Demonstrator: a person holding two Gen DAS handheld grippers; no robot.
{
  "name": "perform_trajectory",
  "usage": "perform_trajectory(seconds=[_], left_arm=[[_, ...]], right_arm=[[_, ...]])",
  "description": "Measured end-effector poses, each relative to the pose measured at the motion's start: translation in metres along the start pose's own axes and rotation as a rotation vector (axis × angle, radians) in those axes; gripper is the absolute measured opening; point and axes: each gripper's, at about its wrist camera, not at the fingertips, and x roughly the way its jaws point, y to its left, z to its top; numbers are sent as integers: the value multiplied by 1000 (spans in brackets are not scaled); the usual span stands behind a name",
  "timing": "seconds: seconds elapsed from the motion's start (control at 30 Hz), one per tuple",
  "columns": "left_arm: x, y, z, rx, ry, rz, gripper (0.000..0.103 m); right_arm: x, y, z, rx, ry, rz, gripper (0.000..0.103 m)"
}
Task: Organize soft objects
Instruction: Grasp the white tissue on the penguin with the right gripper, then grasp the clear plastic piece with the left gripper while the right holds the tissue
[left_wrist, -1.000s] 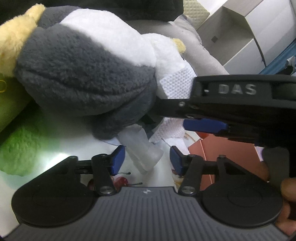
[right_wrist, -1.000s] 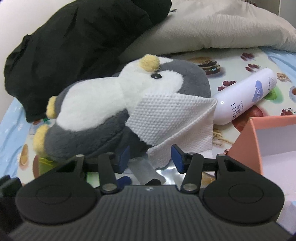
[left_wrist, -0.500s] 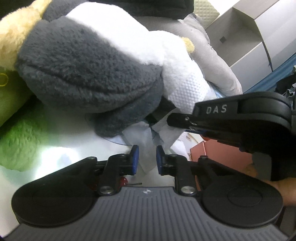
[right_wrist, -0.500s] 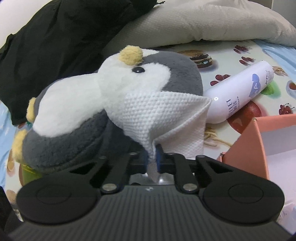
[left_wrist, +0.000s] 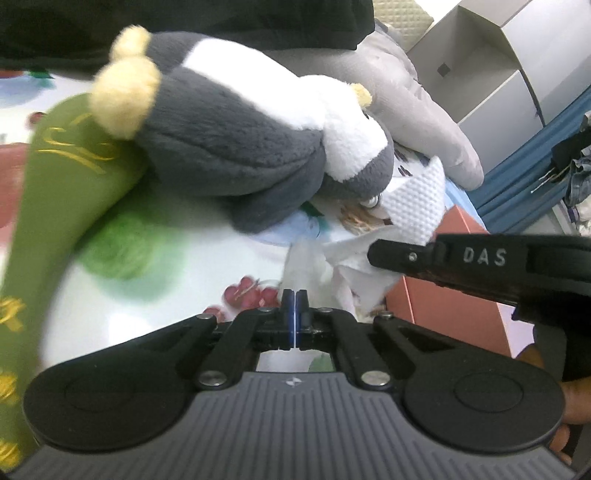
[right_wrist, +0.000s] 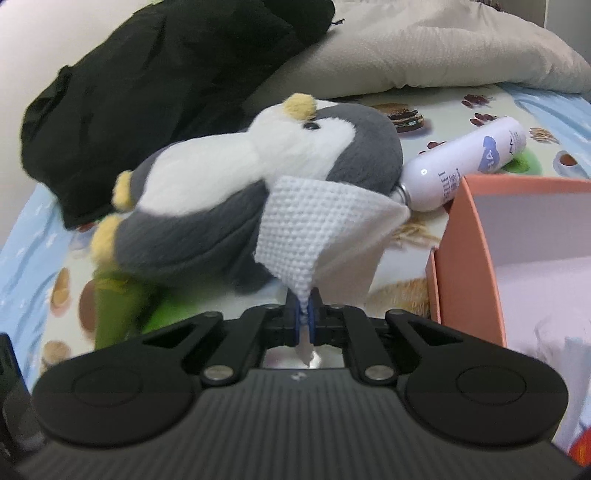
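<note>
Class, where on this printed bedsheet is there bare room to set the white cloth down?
Bare sheet lies between the left gripper and the plush penguin. Crowded: white bottle, pink box, green tube.

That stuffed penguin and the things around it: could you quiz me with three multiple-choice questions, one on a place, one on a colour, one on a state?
1. The white bottle lies:
A. inside the box
B. behind the penguin's head
C. on the black garment

2. The open box is outside:
A. salmon pink
B. green
C. black

3. The right tongs are:
A. wide open
B. shut on the white cloth
C. shut on the bottle

Answers: B, it lies on the printed sheet against the penguin; A, its wall shows pink; B, a cloth corner sits pinched between the blue pads.
</note>
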Motion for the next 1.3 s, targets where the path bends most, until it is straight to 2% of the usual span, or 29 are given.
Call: perform_trajectory(seconds=[0.2,0.37,0.47,0.57,0.7,0.77,0.8,0.83,0.87,0.93,1.13,1.3], left_arm=[[-49,10,-26,13,-2,24,0],[-73,13,-42,12,13,26,1],[-74,11,-44,7,34,-1,1],[-66,3,-40,52,57,4,2],[-48,-6,-29,92,96,11,5],[-37,-10,-22,114,104,27,20],[-33,-12,-19,126,104,31,24],[-30,-14,-17,135,101,33,33],[-27,-15,-13,144,98,32,38],[-20,-18,-6,158,94,32,40],[6,-23,13,190,95,24,41],[34,-25,19,228,124,66,44]], right_arm=[[-32,8,-37,15,2,35,8],[-51,5,-75,49,15,49,8],[-51,0,-102,87,58,54,8],[-50,-6,-122,120,97,57,10],[-54,-9,-139,116,88,80,13],[-57,-11,-146,97,67,103,27],[-59,-11,-149,88,59,107,46],[-60,-11,-151,79,55,113,61],[-62,-10,-152,70,52,118,63],[-69,-10,-153,53,34,126,61],[-73,-8,-142,34,-78,134,62],[-34,-8,-132,40,-30,121,62]])
